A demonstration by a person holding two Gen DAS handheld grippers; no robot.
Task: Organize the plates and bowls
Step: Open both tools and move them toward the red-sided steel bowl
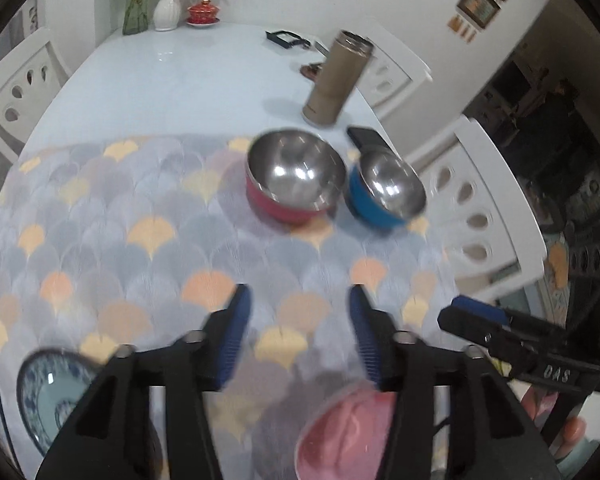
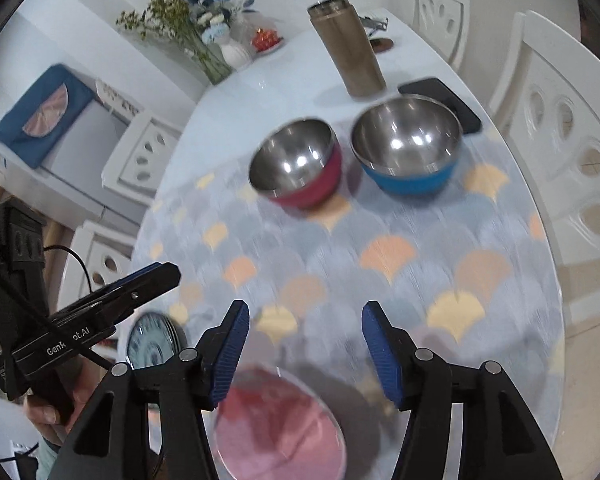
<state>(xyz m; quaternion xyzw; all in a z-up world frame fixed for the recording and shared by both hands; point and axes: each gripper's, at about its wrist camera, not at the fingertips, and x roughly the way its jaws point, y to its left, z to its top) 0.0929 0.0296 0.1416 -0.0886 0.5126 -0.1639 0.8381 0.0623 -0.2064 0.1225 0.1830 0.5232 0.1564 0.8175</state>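
Observation:
A red steel bowl (image 1: pixel 294 178) (image 2: pixel 298 164) and a blue steel bowl (image 1: pixel 386 192) (image 2: pixel 408 144) stand side by side, upright and empty, at the far end of the patterned mat. A pink plate (image 1: pixel 348 432) (image 2: pixel 280 428) lies at the near edge, under the grippers. A blue-and-white plate (image 1: pixel 54 396) (image 2: pixel 152 340) lies at the near left. My left gripper (image 1: pixel 298 320) is open and empty above the mat. My right gripper (image 2: pixel 304 332) is open and empty above the pink plate. Each gripper shows in the other's view, the right one (image 1: pixel 476 316) and the left one (image 2: pixel 156 276).
A tall brass flask (image 1: pixel 336 80) (image 2: pixel 350 52) and a black phone (image 1: pixel 370 140) (image 2: pixel 444 100) sit just behind the bowls. A vase with flowers (image 1: pixel 166 4), a red lidded cup (image 1: pixel 204 12) and a dark box (image 1: pixel 286 38) stand at the table's far end. White chairs (image 1: pixel 476 200) (image 2: pixel 560 128) ring the table.

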